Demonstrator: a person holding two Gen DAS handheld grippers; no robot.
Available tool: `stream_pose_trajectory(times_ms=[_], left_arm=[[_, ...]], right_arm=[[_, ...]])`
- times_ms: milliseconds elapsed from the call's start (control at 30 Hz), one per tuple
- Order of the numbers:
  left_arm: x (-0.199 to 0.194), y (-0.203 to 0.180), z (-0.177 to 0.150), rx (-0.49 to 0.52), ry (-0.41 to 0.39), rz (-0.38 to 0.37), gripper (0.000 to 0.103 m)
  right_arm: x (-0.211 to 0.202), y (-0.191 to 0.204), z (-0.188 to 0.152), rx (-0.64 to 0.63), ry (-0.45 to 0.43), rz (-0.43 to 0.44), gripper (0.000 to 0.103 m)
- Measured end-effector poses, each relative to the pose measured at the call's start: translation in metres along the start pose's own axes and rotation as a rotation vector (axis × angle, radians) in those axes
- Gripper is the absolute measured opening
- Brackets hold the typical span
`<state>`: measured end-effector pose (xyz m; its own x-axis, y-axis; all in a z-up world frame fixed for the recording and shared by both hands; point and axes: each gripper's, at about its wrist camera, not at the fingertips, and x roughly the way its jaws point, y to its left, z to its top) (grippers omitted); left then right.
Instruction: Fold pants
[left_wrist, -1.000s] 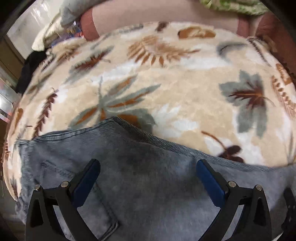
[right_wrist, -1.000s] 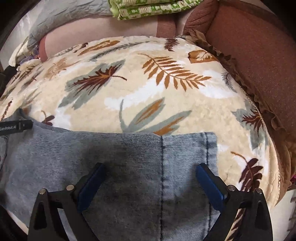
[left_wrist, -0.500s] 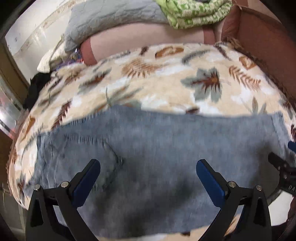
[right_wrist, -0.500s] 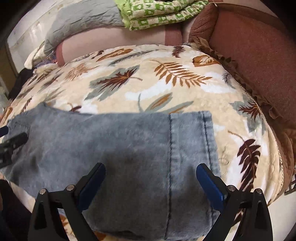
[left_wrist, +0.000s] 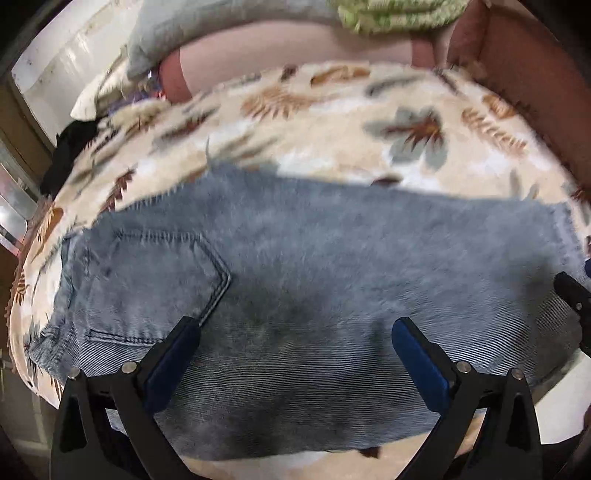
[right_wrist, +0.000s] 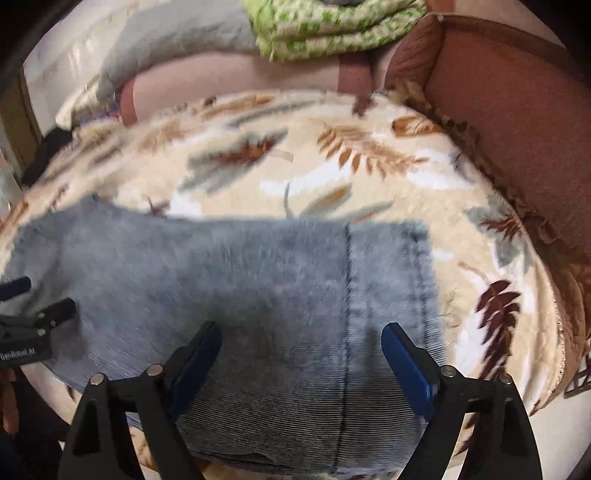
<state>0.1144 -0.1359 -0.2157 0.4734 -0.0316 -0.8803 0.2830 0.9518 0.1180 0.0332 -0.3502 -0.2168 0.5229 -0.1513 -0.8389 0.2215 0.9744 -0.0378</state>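
Faded blue denim, the pants (left_wrist: 314, 314) lie flat as a wide folded band across a cream plush blanket (left_wrist: 332, 122) printed with brown and grey leaves, spread over a bed or couch; a back pocket (left_wrist: 155, 280) shows toward nine o'clock in the left wrist view, and a hem with a stitched seam (right_wrist: 347, 314) toward three o'clock in the right wrist view. The left hand-held gripper (left_wrist: 295, 354) hovers at six o'clock over the cloth, its blue-padded jaws spread wide and released, nothing between the pads. The right hand-held gripper (right_wrist: 301, 354) hovers likewise over the hem end; its jaws have just been closing a little but are released, gripping nothing. Beyond the blanket at twelve o'clock sit a green patterned quilt (right_wrist: 332, 26), folded, and a grey pillow (right_wrist: 177, 40); a reddish-brown upholstered side (right_wrist: 498, 92) runs toward two o'clock. The step in hand appears to be the pause between folds, with the pants laid down. The next move likely calls for each hand-held gripper to pinch an edge of one end and carry it over the other, keeping the layers aligned.
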Motion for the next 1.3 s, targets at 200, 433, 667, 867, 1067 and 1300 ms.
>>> stream_pose_trajectory(times_ms=[200,433,667,867,1067,1300], left_arm=[[-0.041,-0.011,0.003,0.045,-0.134,0.021,0.103],[-0.064,-0.018,0.002,0.072,-0.185,0.018,0.103],[-0.077,-0.033,-0.004,0.102,-0.202,0.011,0.103],[-0.082,-0.039,-0.008,0.118,-0.205,0.006,0.103],[-0.083,-0.041,-0.008,0.12,-0.206,0.008,0.103],[-0.078,-0.044,-0.009,0.125,-0.19,0.001,0.103]], right_arm=[[-0.036,-0.006,0.003,0.022,-0.095,0.014,0.09],[-0.057,-0.013,-0.005,0.059,-0.125,0.034,0.09],[-0.059,-0.009,-0.027,0.06,-0.094,0.037,0.09],[-0.053,0.002,-0.031,0.018,-0.072,0.037,0.091],[-0.051,0.012,-0.031,-0.015,-0.072,0.036,0.091],[-0.047,0.016,-0.031,-0.031,-0.059,0.032,0.091]])
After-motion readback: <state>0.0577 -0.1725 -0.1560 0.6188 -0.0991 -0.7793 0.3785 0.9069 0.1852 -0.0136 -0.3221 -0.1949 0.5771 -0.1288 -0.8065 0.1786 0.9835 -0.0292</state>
